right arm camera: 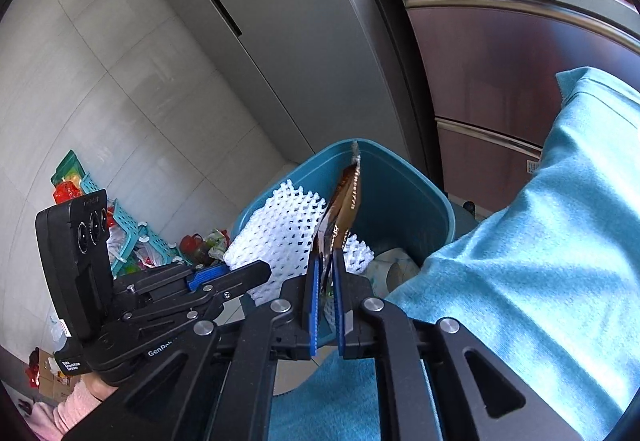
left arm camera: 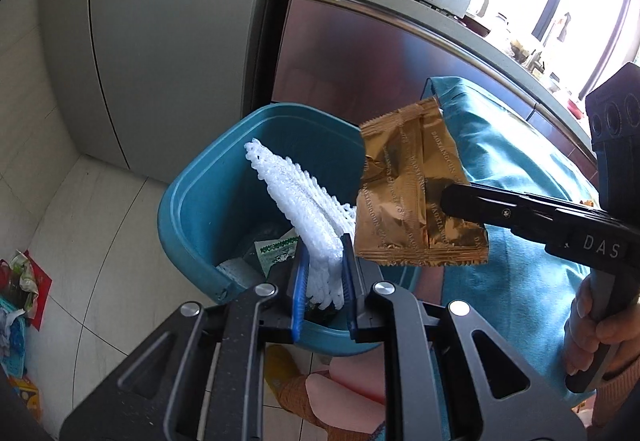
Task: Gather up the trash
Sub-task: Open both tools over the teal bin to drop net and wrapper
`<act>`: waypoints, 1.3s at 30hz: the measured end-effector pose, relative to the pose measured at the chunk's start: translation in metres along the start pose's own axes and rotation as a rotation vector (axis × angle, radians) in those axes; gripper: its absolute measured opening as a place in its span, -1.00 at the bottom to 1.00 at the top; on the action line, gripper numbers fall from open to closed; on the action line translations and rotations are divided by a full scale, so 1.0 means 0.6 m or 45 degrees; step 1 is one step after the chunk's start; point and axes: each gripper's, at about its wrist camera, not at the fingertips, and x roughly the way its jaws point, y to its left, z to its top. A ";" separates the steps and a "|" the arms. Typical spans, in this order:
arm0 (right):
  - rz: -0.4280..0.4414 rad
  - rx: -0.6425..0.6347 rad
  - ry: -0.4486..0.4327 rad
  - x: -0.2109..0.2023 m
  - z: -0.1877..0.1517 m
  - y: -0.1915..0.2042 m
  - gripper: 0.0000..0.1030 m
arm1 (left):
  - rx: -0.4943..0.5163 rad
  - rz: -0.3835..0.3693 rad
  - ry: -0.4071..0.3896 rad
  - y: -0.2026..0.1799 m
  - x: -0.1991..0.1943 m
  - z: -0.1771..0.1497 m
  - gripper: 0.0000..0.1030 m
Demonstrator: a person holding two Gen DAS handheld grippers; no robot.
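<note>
From the left wrist camera, the left gripper [left arm camera: 324, 273] has its blue pads pinched narrow on a piece of white foam netting [left arm camera: 296, 201], which stands up out of the fingers and leans over the mouth of the teal bin [left arm camera: 188, 201]. Down inside the bin lie a few scraps already, one of them a green-and-white wrapper [left arm camera: 280, 251]. Coming in from the right, the right gripper [left arm camera: 448, 201] grips a crumpled gold foil wrapper [left arm camera: 408, 193] that hangs just above the bin's near rim, beside the netting. A hand [left arm camera: 592, 337] holds that gripper's handle. A blue cloth [left arm camera: 520, 169] is draped to the right of the bin, and a grey fridge and a microwave stand behind.

From the right wrist camera, the right gripper [right arm camera: 325, 273] shows the gold wrapper edge-on, rising from between fingers that are nearly closed on its lower end. The netting spreads wide behind it, held by the left gripper [right arm camera: 256, 273] reaching in from the left. Both pieces sit over the open bin. On the floor to the left, a teal basket [right arm camera: 120, 237] with more colourful litter round it lies well apart from the bin.

I judge this to be the drop step: both pieces are carried to the bin and not yet let go. Next, each pair of fingers needs to spread so the pieces fall inside. The light netting may cling to the pads, and the wrapper sits close to the rim, so it may want nudging further over the opening first.
</note>
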 end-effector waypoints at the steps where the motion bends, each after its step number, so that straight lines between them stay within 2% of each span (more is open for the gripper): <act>1: 0.000 0.002 0.003 0.003 0.000 0.000 -0.86 | -0.005 -0.001 0.005 0.000 0.005 0.001 -0.70; 5: -0.003 0.012 0.013 0.012 0.001 0.000 -0.82 | -0.035 0.000 0.017 0.002 0.027 0.001 -0.69; 8: -0.011 0.022 0.018 0.013 0.002 -0.001 -0.54 | -0.064 0.003 0.021 0.005 0.042 0.001 -0.68; 9: -0.015 0.030 0.019 0.012 0.000 -0.002 -0.51 | -0.071 0.003 0.021 0.007 0.046 -0.001 -0.65; 17: -0.001 0.055 0.002 -0.004 -0.011 -0.013 -0.48 | -0.108 0.016 0.031 0.010 0.072 -0.008 -0.55; 25: 0.027 0.060 -0.056 -0.049 -0.032 -0.033 -0.39 | -0.073 0.032 -0.050 0.006 0.033 -0.015 -0.40; 32: 0.020 0.020 -0.156 -0.130 -0.059 -0.043 -0.27 | 0.006 -0.054 -0.142 -0.035 -0.014 -0.005 -0.34; 39: -0.044 0.040 -0.278 -0.223 -0.102 -0.069 -0.22 | 0.167 -0.215 -0.187 -0.127 -0.058 -0.009 -0.22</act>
